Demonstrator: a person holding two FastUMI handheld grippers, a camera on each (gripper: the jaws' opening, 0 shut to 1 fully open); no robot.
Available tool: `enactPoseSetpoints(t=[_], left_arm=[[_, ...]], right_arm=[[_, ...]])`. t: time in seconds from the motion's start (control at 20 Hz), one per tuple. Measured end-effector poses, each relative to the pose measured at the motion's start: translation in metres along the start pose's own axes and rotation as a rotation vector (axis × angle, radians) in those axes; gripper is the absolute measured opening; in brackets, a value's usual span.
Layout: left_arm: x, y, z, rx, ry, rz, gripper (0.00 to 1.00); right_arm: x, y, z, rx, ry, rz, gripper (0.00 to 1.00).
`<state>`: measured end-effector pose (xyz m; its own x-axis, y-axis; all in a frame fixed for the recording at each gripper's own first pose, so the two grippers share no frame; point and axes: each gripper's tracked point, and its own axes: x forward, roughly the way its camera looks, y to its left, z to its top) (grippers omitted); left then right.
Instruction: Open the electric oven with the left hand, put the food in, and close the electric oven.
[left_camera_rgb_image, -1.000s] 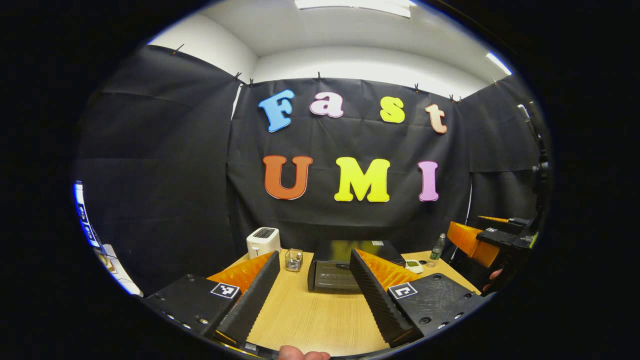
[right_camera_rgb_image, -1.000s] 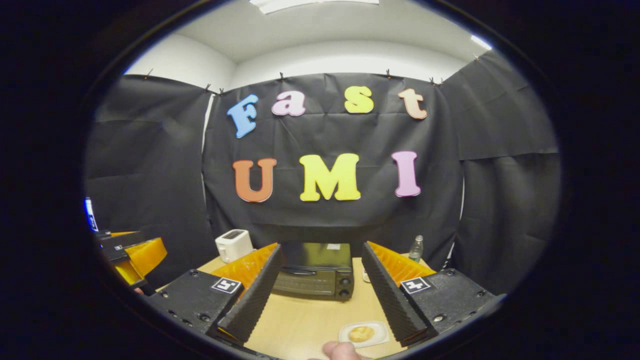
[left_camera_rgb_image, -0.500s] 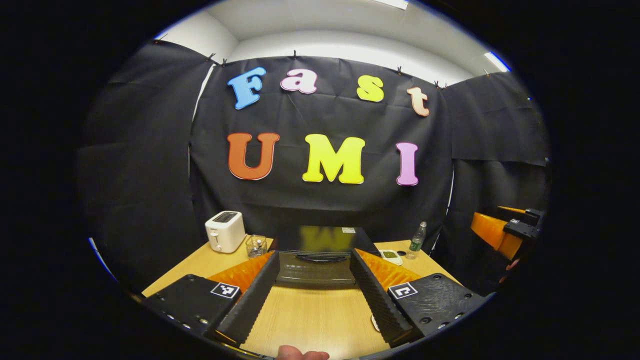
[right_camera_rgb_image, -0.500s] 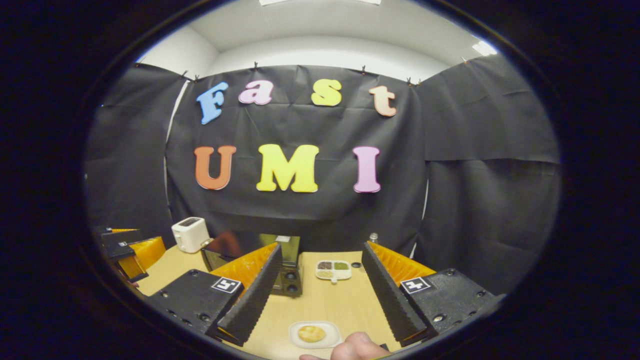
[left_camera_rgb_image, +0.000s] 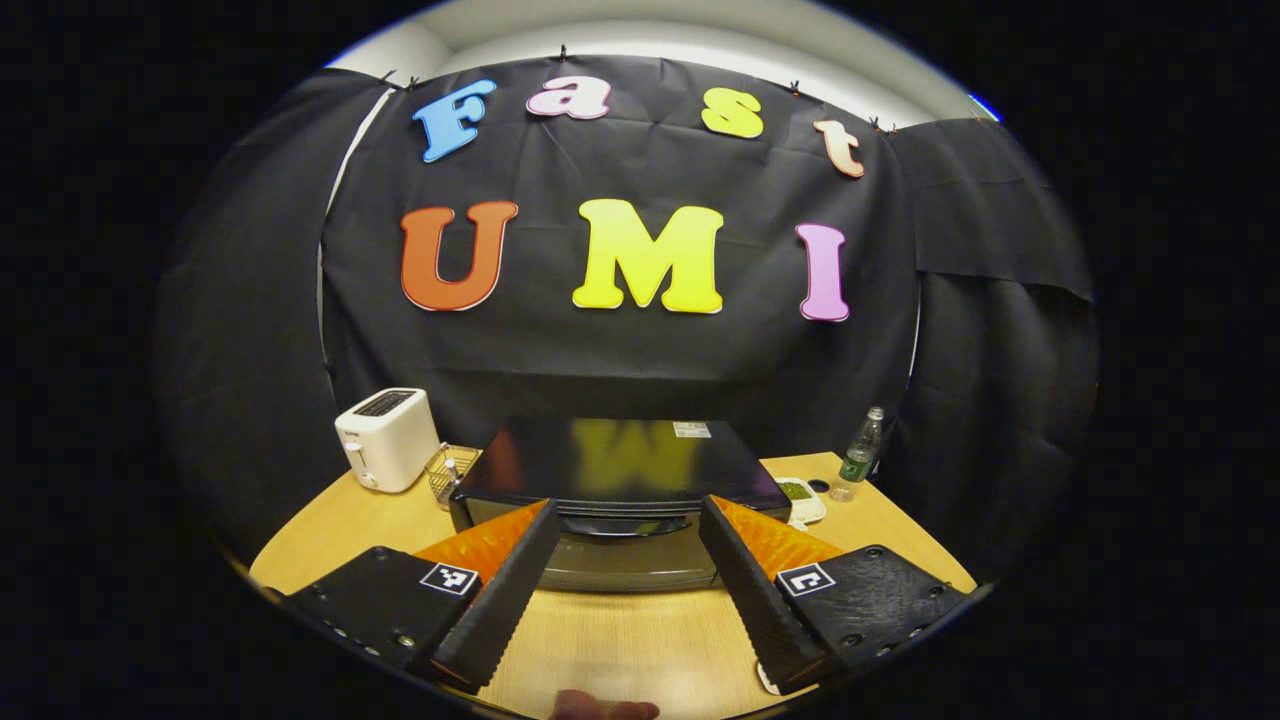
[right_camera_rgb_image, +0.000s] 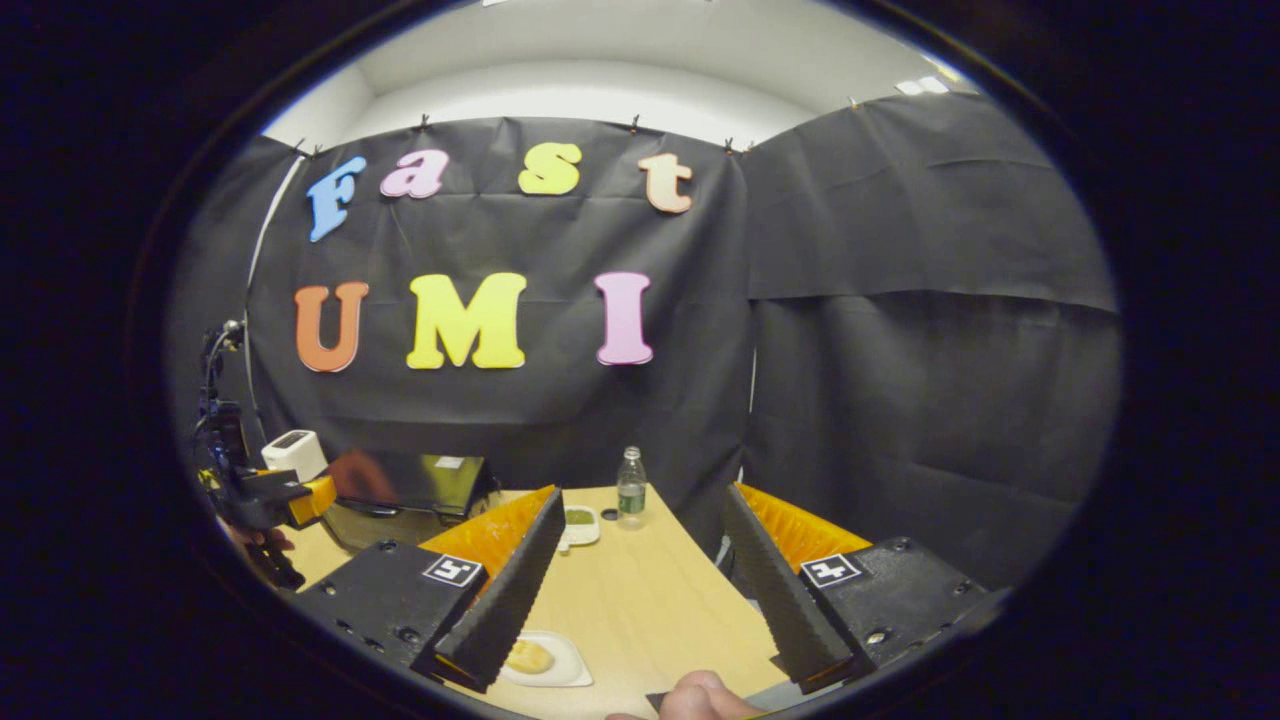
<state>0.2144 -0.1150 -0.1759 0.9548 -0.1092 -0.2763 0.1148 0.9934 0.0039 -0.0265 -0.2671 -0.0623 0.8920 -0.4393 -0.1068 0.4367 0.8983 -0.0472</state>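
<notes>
Left gripper view: left gripper (left_camera_rgb_image: 625, 570) at the bottom, jaws spread wide and released, nothing between them but table (left_camera_rgb_image: 640, 650) and oven; each finger block carries a small square black-and-white marker, a pattern and not legible writing; electric oven (left_camera_rgb_image: 620, 490), black, door closed, straight ahead between the fingers, its handle (left_camera_rgb_image: 625, 524) just beyond the fingertips and apart from them; a small white sticker on the oven top, too small to read; white toaster (left_camera_rgb_image: 385, 438) to the oven's left; wire basket (left_camera_rgb_image: 445, 472) between toaster and oven, contents unclear; sectioned dish (left_camera_rgb_image: 800, 497) partly hidden behind the oven's right corner; plastic bottle (left_camera_rgb_image: 860, 455), label unreadable; a fingertip (left_camera_rgb_image: 600, 708) cut off at the lower edge.

Right gripper view: right gripper (right_camera_rgb_image: 640, 585), jaws likewise wide apart and released, holding nothing; square markers on both blocks; food (right_camera_rgb_image: 528, 656), a pale round bun on a white plate (right_camera_rgb_image: 565, 665), on the table near the lower edge, partly hidden behind the left finger; oven far left, largely covered by the other gripper (right_camera_rgb_image: 300, 495) and a blurred hand; toaster (right_camera_rgb_image: 293, 452) behind it; bottle (right_camera_rgb_image: 630, 487) and dish (right_camera_rgb_image: 578, 522) at the table's far end; a thumb (right_camera_rgb_image: 700, 695) cut off at the bottom.
</notes>
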Motion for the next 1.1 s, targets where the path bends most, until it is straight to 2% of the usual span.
enactPoseSetpoints(t=[0.15,0.4,0.45,0.5,0.55,0.6,0.65,0.7,0.9,0.95,1.0,1.1], left_arm=[[0.040,0.003,-0.016,0.011,0.044,-0.020,0.93],[0.082,0.017,-0.042,0.017,0.112,0.008,0.93],[0.079,0.022,-0.044,0.026,0.116,0.032,0.84],[0.082,0.019,-0.040,0.033,0.097,0.028,0.94],[0.083,0.018,-0.049,0.050,0.120,0.030,0.92],[0.080,0.019,-0.052,0.071,0.130,0.035,0.95],[0.084,0.021,-0.048,0.088,0.106,0.032,0.88],[0.082,0.021,-0.053,0.067,0.135,0.034,0.96],[0.064,0.019,-0.061,0.048,0.206,0.038,0.97],[0.058,0.019,-0.062,0.053,0.219,0.035,0.88],[0.050,0.018,-0.067,0.053,0.241,0.033,0.98],[0.030,0.017,-0.080,0.035,0.287,0.029,0.97]], right_arm=[[0.004,-0.007,-0.010,0.009,0.034,-0.015,1.00],[0.015,-0.007,-0.020,0.019,0.071,-0.005,1.00],[0.017,-0.006,-0.019,0.019,0.072,-0.004,1.00],[0.019,-0.005,-0.018,0.022,0.070,-0.001,1.00],[0.020,-0.004,-0.016,0.025,0.067,0.002,1.00],[0.021,-0.002,-0.017,0.028,0.065,0.005,1.00],[0.022,0.000,-0.018,0.030,0.068,0.009,1.00],[0.023,0.002,-0.021,0.032,0.074,0.013,1.00],[0.021,0.005,-0.027,0.052,0.086,0.021,1.00],[0.020,0.006,-0.027,0.058,0.088,0.022,1.00],[0.019,0.008,-0.030,0.062,0.090,0.024,1.00],[0.014,0.010,-0.029,0.077,0.088,0.032,1.00]])
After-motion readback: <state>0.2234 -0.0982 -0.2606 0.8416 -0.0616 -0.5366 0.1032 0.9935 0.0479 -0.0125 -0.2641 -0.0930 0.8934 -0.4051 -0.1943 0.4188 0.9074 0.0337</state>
